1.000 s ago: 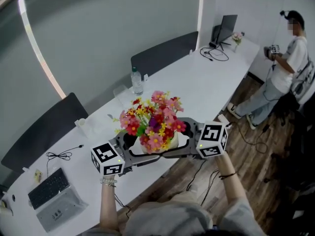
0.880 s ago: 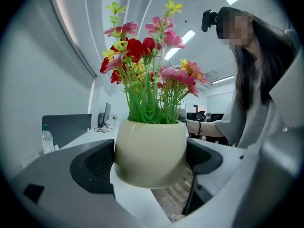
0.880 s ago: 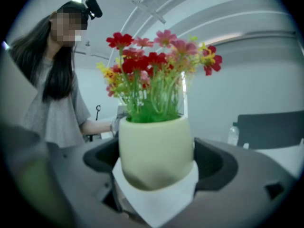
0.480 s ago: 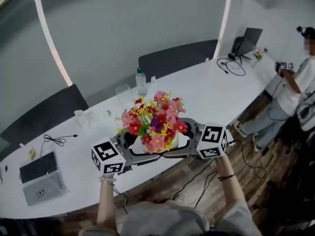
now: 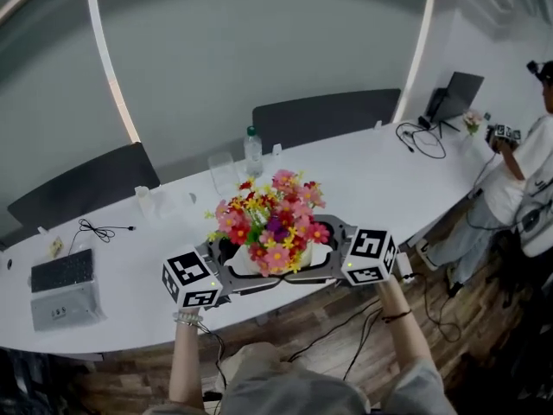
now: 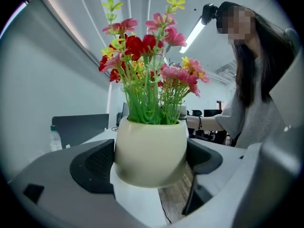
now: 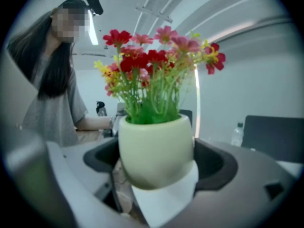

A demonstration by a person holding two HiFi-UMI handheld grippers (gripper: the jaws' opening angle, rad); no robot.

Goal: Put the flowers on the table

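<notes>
Both grippers are on the same flower pot (image 6: 151, 151), one from each side: left gripper (image 5: 232, 266) from the person's left, right gripper (image 5: 327, 251) from the right. The left's padded fingers (image 6: 92, 165) are closed against the pot's round cream wall, and the right's fingers (image 7: 216, 163) are too. My read is that the two-sided clamp is there because the bowl is smooth and bulges, so one pair could let it roll or slip. Opposed grips also keep it upright, with the flowers (image 5: 270, 219) pointing straight up. The pot is in the air, not set down. It hangs about over the near edge of the white counter (image 5: 371, 180); both gripper views show white top and wood floor (image 5: 346, 318) beneath it. It needs to go forward over the top before lowering. The counter is long, curved and glossy, with plenty of bare space straight ahead. A water bottle (image 5: 252, 151) stands further back, with a couple of clear cups near it. A laptop (image 5: 62, 288) and a loose cable (image 5: 99, 229) sit off to the left. At the far right end are more cables and a screen on a stand (image 5: 458, 98). Two dark chairs (image 5: 328, 115) are tucked in on the far side. The wall behind is grey with vertical light strips (image 5: 108, 54). A second person (image 5: 527, 171) stands at the right end, well apart from the drop zone.
</notes>
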